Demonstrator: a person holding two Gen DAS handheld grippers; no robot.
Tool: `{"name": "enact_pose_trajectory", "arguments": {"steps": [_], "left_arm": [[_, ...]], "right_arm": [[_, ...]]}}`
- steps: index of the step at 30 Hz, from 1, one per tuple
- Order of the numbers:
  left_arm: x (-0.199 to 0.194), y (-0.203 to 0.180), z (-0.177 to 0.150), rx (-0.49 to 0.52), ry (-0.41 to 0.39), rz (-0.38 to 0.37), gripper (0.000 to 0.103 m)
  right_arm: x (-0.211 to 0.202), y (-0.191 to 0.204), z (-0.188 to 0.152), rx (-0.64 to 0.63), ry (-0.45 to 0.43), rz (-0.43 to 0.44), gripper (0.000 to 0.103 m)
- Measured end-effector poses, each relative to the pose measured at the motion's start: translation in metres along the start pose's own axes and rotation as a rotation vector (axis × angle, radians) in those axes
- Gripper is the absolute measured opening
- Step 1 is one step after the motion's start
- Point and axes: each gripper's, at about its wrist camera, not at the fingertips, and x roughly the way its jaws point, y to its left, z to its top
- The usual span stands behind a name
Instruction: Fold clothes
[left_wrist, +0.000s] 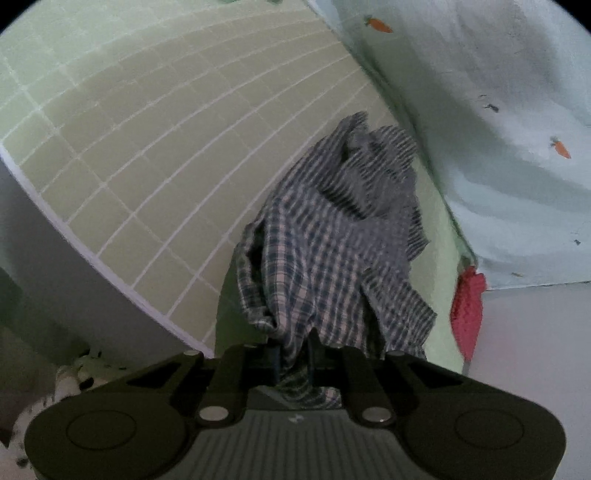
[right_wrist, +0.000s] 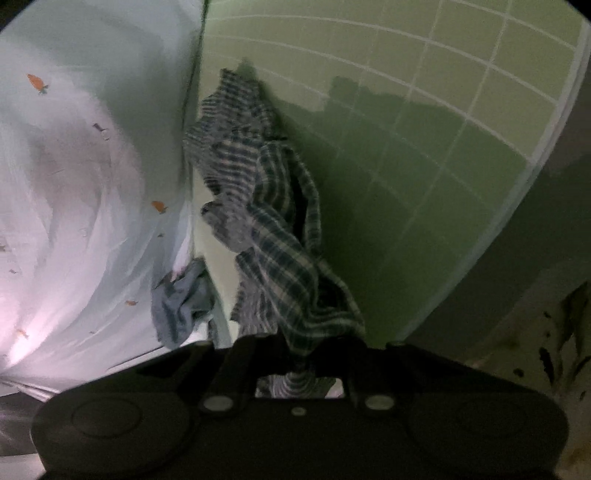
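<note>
A blue-and-white plaid garment (left_wrist: 332, 236) hangs bunched and crumpled above a green mat with a white grid (left_wrist: 155, 147). My left gripper (left_wrist: 295, 347) is shut on one edge of the garment, and cloth is pinched between its fingers. In the right wrist view the same plaid garment (right_wrist: 273, 229) trails away from my right gripper (right_wrist: 299, 350), which is shut on another edge. The fingertips of both grippers are hidden by cloth. The garment is lifted and twisted between the two grippers.
A pale sheet with small orange carrot prints (left_wrist: 498, 129) lies beside the mat, also in the right wrist view (right_wrist: 74, 184). A red cloth (left_wrist: 467, 310) lies at the sheet's edge. A grey-blue cloth (right_wrist: 181, 302) lies by the mat's edge. Speckled floor (right_wrist: 535, 350) lies beyond.
</note>
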Motion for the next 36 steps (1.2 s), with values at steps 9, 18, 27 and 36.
{"name": "enact_pose_trajectory", "arguments": {"steps": [9,18,27,36], "left_arm": [[-0.009,-0.043,0.045,-0.081,0.021,-0.074,0.013],[0.034,-0.084,0.123,-0.194,0.068,-0.125,0.013],[0.126,-0.162,0.242,-0.11,0.052,-0.174,0.017],[0.141,-0.181,0.255,0.204,-0.234,0.031,0.089]], "right_arm": [[-0.012,0.023,0.001,0.142,0.044,0.093,0.009],[0.026,0.084,0.046,0.204,0.033,0.145,0.01],[0.106,0.158,0.151,0.157,-0.055,0.161,0.015],[0.122,0.229,0.185,-0.492,-0.29,-0.029,0.095]]}}
